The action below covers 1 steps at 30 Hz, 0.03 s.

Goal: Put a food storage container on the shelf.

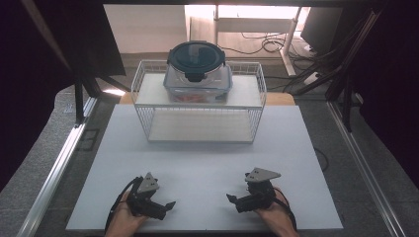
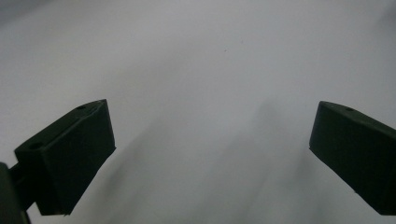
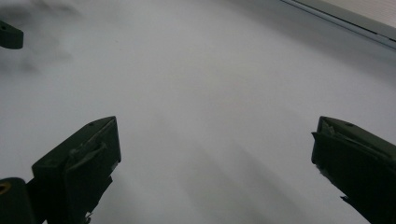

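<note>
A clear food container (image 1: 197, 81) with a dark round lid (image 1: 196, 55) stands on the top shelf of a white wire rack (image 1: 198, 101) at the back of the white table (image 1: 207, 163). Something reddish shows through its wall. My left gripper (image 1: 165, 206) rests near the front edge at the left, held by a hand, jaws wide apart with nothing between them (image 2: 212, 144). My right gripper (image 1: 236, 200) rests at the front right, also open and empty (image 3: 215, 154). The two point toward each other, well short of the rack.
The rack's lower shelf (image 1: 200, 127) holds nothing. A metal rail (image 1: 59, 163) runs along the table's left side and another (image 1: 363, 168) along the right. Dark stands and cables (image 1: 326, 54) crowd the back right. A jaw tip of the left gripper (image 3: 10, 35) shows in the right gripper view.
</note>
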Tool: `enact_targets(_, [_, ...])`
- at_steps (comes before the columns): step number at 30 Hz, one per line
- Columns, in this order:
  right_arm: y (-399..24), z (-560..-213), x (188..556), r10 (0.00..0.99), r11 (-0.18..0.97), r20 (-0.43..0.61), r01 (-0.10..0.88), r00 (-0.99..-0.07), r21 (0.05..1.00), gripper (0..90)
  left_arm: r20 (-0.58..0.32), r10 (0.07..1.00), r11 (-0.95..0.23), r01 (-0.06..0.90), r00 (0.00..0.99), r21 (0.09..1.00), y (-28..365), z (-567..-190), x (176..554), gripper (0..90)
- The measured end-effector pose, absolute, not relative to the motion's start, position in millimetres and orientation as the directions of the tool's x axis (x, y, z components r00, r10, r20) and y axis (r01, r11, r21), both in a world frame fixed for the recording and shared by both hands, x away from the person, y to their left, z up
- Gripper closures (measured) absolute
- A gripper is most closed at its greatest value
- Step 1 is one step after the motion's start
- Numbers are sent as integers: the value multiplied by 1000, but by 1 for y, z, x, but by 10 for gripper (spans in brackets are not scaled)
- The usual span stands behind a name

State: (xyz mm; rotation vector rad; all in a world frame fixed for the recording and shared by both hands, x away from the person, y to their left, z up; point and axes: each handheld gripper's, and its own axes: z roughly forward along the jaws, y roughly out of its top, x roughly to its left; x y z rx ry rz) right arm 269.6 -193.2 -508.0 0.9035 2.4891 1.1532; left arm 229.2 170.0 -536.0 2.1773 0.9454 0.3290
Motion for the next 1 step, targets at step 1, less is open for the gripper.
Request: enact_targets(1, [-193,-508,270,632,496,27,431,-774,754,13,-51,715,-465,529,697,710,170,-536,229,0])
